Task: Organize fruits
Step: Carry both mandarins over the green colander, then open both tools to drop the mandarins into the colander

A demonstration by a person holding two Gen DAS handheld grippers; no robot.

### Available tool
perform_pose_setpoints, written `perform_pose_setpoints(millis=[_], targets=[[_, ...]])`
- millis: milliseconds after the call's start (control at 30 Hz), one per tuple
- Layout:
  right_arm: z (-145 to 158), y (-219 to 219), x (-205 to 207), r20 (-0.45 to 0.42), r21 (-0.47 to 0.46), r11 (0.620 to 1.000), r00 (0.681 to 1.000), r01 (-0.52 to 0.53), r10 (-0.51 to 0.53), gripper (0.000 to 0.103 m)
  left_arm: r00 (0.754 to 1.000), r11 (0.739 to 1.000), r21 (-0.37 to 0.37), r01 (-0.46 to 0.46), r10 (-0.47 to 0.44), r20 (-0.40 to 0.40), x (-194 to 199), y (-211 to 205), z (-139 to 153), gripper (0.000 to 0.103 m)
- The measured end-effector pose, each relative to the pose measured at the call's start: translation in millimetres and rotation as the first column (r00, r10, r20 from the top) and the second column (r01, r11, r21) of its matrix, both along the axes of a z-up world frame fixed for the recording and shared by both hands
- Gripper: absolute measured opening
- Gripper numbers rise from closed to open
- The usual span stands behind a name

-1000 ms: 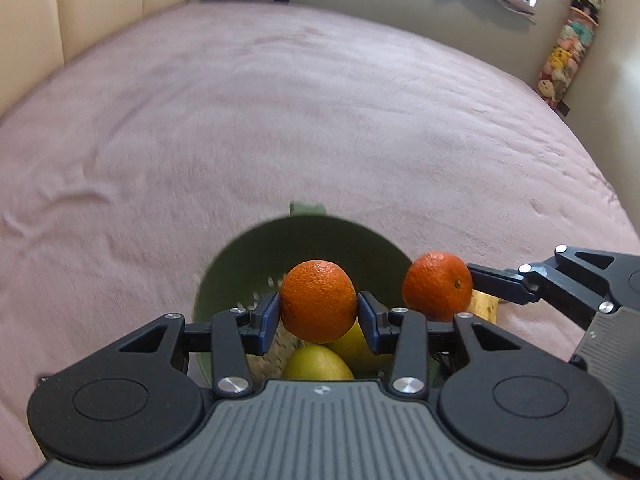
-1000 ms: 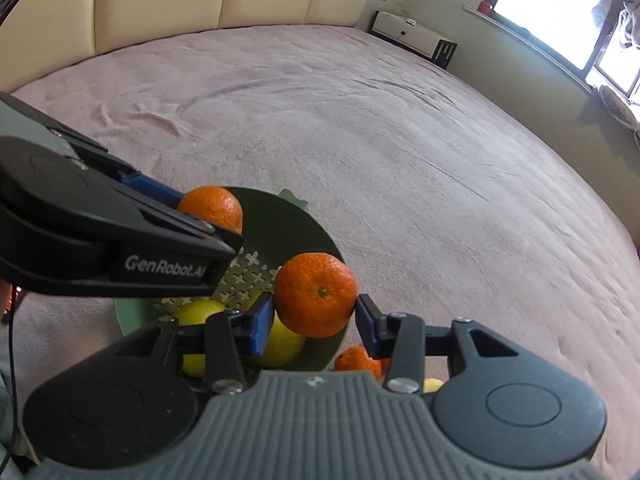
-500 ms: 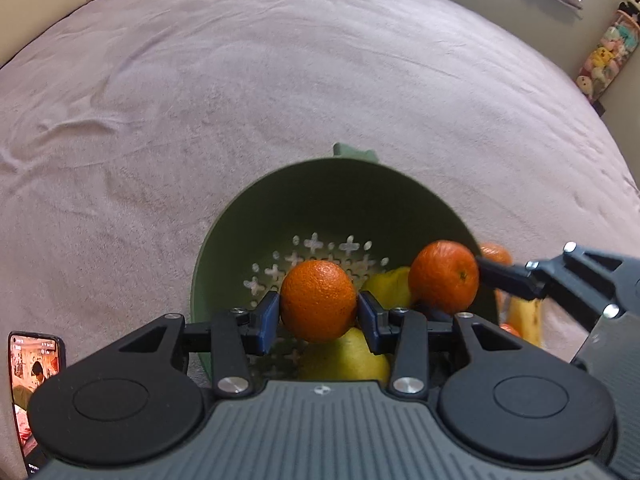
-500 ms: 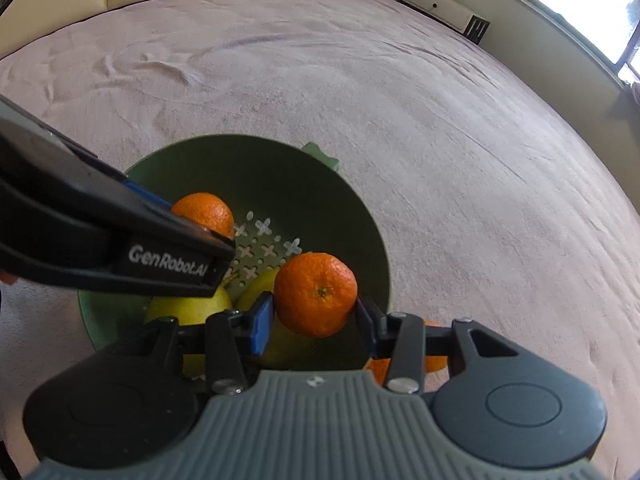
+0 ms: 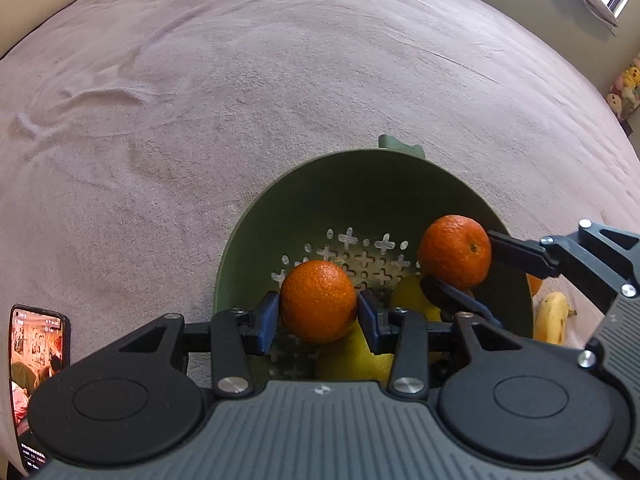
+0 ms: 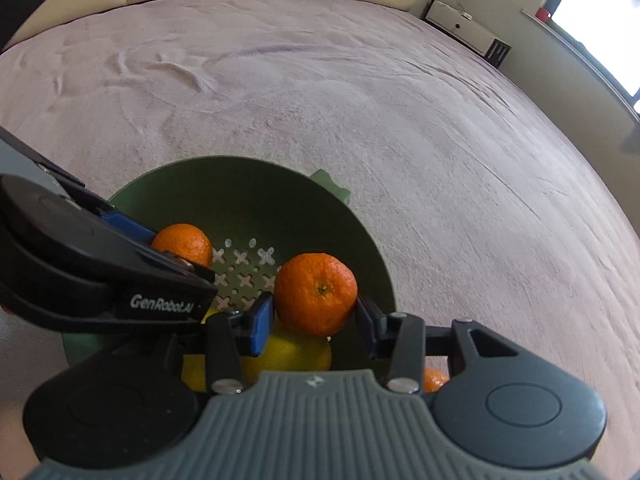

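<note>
2 oranges pinched, 1 per gripper: left gripper [image 5: 318,314] holds left orange [image 5: 318,301], right gripper [image 6: 315,318] holds right orange [image 6: 316,294], both over green colander [image 5: 372,184]. Risk: crowded fingers collide; released fruit bounces off lemons [image 6: 286,354].

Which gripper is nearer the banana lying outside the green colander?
Right. The right gripper, shut on an orange, reaches in just above the banana. The left gripper, holding another orange, is across the colander.
</note>
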State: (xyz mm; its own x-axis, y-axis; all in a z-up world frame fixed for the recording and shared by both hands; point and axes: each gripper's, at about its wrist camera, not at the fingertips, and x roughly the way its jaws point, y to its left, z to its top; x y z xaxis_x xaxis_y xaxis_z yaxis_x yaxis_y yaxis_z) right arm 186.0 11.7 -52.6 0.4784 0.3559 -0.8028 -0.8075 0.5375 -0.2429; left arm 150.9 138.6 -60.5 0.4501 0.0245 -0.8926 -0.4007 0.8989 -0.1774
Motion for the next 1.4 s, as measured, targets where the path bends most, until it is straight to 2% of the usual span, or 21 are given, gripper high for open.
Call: perform_pose_setpoints(millis=[400, 567, 667, 767, 867, 967, 1067, 1100, 1167, 1300, 1400], targets=[[0.3, 14.4, 2.7, 0.028, -0.028, 0.995, 0.995, -0.094, 0.094, 0.038, 0.998, 0.995, -0.076, -0.065, 0.065, 0.004, -1.1, 9.8, -3.1, 0.047], [-3.3, 17.7, 3.1, 0.028, -0.044, 0.994, 0.994, -0.103, 0.105, 0.037, 0.998, 0.995, -0.068, -0.067, 0.068, 0.006, -0.1, 7.7, -3.5, 0.047], [-3.2, 17.1, 2.9, 0.018, -0.049, 0.994, 0.995, -0.095, 0.096, 0.03, 0.998, 0.995, -0.067, -0.068, 0.068, 0.004, 0.4, 5.9, -3.0, 0.053], [-1.8, 13.8, 1.5, 0.032, -0.06, 0.994, 0.995, -0.089, 0.091, 0.031, 0.998, 0.997, -0.048, -0.057, 0.057, 0.0, 1.8, 2.3, -0.5, 0.061], [0.5, 7.2, 1.1, 0.03, -0.063, 0.995, 0.997, -0.073, 0.075, 0.034, 0.999, 0.997, -0.048, -0.054, 0.054, 0.002, 1.7, -0.5, 1.7, 0.07], [3.8, -0.7, 0.0, 0.023, -0.05, 0.997, 0.998, -0.052, 0.053, 0.044, 0.998, 0.996, -0.065, -0.054, 0.055, 0.013, -0.1, -0.6, 5.3, 0.077], [8.2, -7.1, -4.2, 0.022, -0.035, 0.999, 0.999, -0.035, 0.036, 0.047, 0.998, 0.997, -0.051, -0.062, 0.064, 0.027, -1.2, -3.3, 12.0, 0.085], [10.0, -9.3, -6.3, 0.026, -0.031, 0.999, 0.999, -0.03, 0.031, 0.053, 0.997, 0.997, -0.045, -0.064, 0.066, 0.031, -1.9, -4.7, 14.6, 0.085], [14.2, -14.2, -11.2, 0.037, -0.018, 1.0, 0.999, -0.017, 0.018, 0.057, 0.997, 0.998, -0.038, -0.055, 0.056, 0.044, -2.6, -8.5, 20.0, 0.086], [24.2, -24.8, -21.2, 0.063, 0.012, 1.0, 0.998, 0.019, -0.02, 0.064, 0.997, 1.0, -0.018, -0.025, 0.026, 0.07, -4.5, -16.8, 31.7, 0.087], [34.0, -34.8, -27.9, 0.076, 0.045, 0.997, 0.995, 0.056, -0.06, 0.065, 0.995, 1.0, 0.004, 0.001, -0.001, 0.097, -7.0, -23.9, 40.9, 0.087]])
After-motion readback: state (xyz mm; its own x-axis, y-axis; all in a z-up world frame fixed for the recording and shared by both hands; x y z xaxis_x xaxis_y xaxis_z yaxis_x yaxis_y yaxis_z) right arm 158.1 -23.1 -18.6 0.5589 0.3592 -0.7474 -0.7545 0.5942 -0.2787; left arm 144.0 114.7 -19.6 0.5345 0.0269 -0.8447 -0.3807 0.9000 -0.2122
